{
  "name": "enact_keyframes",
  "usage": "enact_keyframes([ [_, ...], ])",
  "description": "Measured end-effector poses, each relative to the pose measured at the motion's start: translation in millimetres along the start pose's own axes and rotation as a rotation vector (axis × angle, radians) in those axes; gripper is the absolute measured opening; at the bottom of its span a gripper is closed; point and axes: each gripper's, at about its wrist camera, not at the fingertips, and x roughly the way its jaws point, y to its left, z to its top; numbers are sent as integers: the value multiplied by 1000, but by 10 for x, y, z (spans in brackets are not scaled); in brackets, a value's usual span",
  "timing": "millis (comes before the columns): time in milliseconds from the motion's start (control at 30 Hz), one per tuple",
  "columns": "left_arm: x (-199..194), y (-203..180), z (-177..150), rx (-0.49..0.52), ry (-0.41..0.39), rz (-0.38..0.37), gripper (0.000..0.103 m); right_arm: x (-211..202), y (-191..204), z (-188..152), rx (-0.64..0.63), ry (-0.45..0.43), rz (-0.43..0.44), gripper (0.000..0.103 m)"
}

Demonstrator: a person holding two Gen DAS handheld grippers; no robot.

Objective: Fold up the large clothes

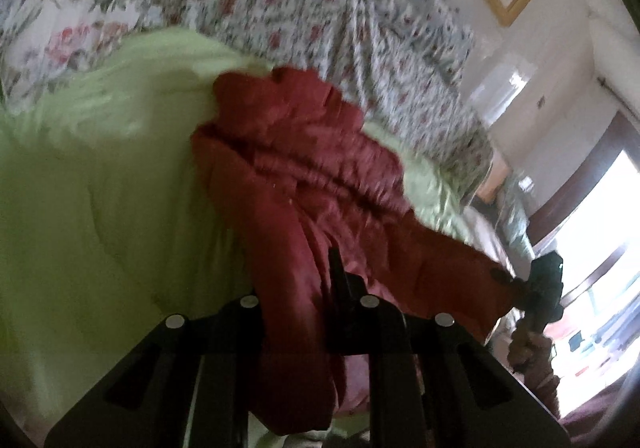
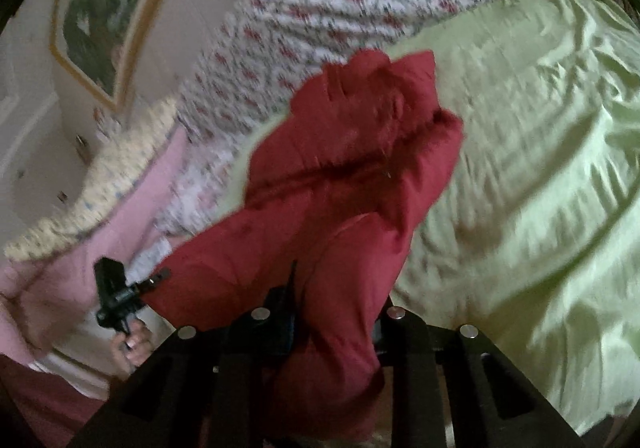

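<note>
A dark red garment (image 1: 304,176) hangs bunched above the pale green bed sheet (image 1: 100,188). In the left wrist view my left gripper (image 1: 308,288) is shut on a fold of it, and the cloth drapes over one finger and hides it. At the far right, my right gripper (image 1: 506,276) pinches another edge of the garment. In the right wrist view the red garment (image 2: 344,168) runs up from my right gripper (image 2: 332,296), which is shut on its fabric. My left gripper (image 2: 158,276) clamps the garment's edge at lower left, and the stretch between the two hangs slack.
A floral quilt (image 1: 280,8) lies along the far side of the bed beyond the green sheet (image 2: 520,168). A framed picture (image 2: 96,20) hangs on the wall. Pink cloth (image 2: 100,240) lies at the left. A bright window (image 1: 600,248) is at the right.
</note>
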Motion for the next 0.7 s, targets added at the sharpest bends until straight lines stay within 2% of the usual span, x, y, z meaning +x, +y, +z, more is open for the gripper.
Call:
enact_keyframes([
  [200,80,-38,367,-14,-63,-9,14,-16,2,365,5,-112,39,21],
  [500,369,-213,859,16,-115,70,14,146,-15,865,-17,-204,0,21],
  [700,594,-203,1112,-10,-135,109,14,350,-21,1235,-6,-236,-44,21],
])
